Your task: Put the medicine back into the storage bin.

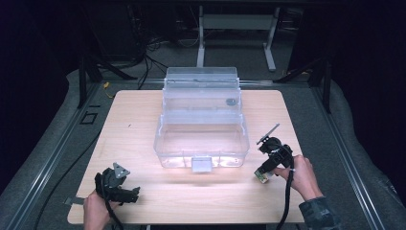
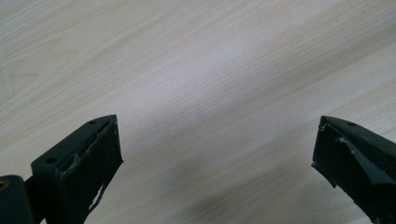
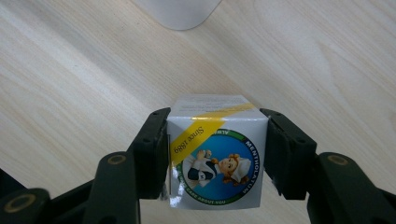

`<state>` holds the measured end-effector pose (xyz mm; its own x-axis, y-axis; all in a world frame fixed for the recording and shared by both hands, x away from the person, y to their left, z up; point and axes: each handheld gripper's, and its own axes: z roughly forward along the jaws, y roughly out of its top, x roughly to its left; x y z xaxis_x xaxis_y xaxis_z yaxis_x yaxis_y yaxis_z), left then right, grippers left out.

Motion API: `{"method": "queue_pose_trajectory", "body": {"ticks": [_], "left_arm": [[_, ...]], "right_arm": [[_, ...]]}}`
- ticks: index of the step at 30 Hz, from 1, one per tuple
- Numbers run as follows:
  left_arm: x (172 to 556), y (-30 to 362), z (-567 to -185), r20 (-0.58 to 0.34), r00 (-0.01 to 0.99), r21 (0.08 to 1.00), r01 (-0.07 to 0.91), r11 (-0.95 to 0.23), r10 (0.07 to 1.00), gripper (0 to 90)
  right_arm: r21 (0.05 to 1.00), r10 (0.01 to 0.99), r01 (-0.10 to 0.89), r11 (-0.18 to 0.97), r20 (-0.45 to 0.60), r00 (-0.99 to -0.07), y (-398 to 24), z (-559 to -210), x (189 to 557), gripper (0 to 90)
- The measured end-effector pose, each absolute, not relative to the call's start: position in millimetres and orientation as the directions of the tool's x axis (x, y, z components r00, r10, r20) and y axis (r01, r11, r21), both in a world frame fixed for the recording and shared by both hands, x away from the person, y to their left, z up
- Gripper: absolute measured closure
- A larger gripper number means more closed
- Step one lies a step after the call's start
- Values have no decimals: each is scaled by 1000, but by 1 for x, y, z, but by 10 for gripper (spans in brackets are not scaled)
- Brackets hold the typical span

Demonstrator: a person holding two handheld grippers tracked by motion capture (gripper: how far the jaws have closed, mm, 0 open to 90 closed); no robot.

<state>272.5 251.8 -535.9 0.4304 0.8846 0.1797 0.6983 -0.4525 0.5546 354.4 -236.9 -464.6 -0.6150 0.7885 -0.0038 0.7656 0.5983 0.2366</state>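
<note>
at the near left corner of the pale wooden tabletop [image 1: 139, 115] the left tool [image 1: 125, 192] lies low in the person's left hand [image 1: 95, 211], its black jaws spread wide over bare wood with nothing between them; it looks parked there so it stays out of the way while the other hand works. in the middle stands the clear plastic tiered storage box [image 1: 201, 120], its trays folded open and stepped back, with a grey latch [image 1: 201, 164] at the front, which would leave the deep lower tub free to take something. to the right of the box's front corner, the right tool [image 1: 263, 175] points down toward the tabletop in the person's right hand [image 1: 301, 175]. it grips the small white cardboard carton with a yellow stripe and a round cartoon nurse label [image 3: 215, 156]: the carton sits squarely between the two jaws, a pad pressed flat to each side wall, printed face toward the camera, just above or on the wood, near the box's rounded corner [image 3: 180, 11]. the sideways hold likely keeps it level for lifting in.
</note>
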Motion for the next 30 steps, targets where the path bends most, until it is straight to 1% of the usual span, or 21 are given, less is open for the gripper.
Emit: {"method": "queue_pose_trajectory", "body": {"ticks": [11,12,13,18,19,21,26,27,28,30], "left_arm": [[273,251,-537,182,435,546,701,-459,882,13],[273,251,-537,181,435,547,701,-458,882,13],[273,251,-537,182,437,546,700,-460,881,13],[273,251,-537,183,438,545,700,-462,880,14],[273,251,-537,183,437,544,701,-461,881,14],[273,251,-537,183,438,544,701,-461,880,14],[273,251,-537,183,438,543,701,-462,880,14],[273,251,-537,184,440,544,699,-464,879,14],[273,251,-537,184,441,544,699,-465,878,14],[273,251,-537,183,439,544,700,-462,880,15]], "right_arm": [[254,791,764,594,-10,-612,-241,-455,354,463],[234,789,766,599,-12,-614,-241,-453,354,463],[259,792,764,591,-6,-611,-241,-454,354,462],[263,793,763,591,-16,-609,-241,-448,354,462],[248,791,765,595,-13,-611,-242,-446,354,462],[269,793,761,590,-15,-609,-242,-445,354,463],[268,793,761,591,-20,-608,-242,-441,354,463],[247,791,763,598,-26,-611,-242,-437,355,463],[269,792,759,593,-29,-609,-243,-438,354,463],[271,791,757,595,-34,-610,-243,-435,354,463]]}}
